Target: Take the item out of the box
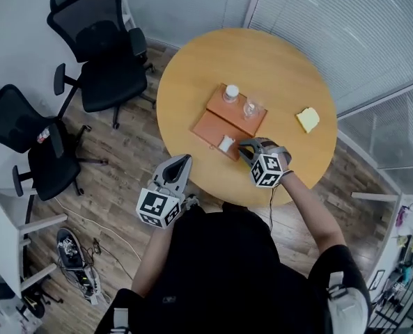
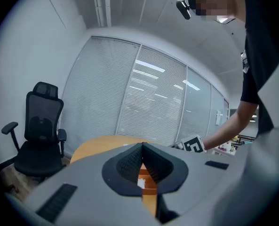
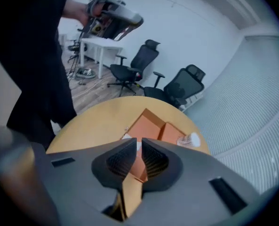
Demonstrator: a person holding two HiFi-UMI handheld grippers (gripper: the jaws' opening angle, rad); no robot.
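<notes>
The right gripper (image 1: 244, 147) hovers just beside the white item (image 1: 226, 143) in the orange box (image 1: 209, 127) on the counter (image 1: 185, 82), fingers pressed together and empty; they should probably spread before straddling it squarely; the left gripper (image 1: 182, 160), fingers likewise together, hangs off the counter's edge.

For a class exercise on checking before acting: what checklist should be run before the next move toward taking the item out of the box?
1. Box open: ok.
2. White item in sight in the box: ok.
3. Right claw beside the white item: ok.
4. Right claw open to grasp: not ok, shut.
5. Left claw off the box: ok, shut.
6. Bottle and glass apart from the white item: ok.
</notes>
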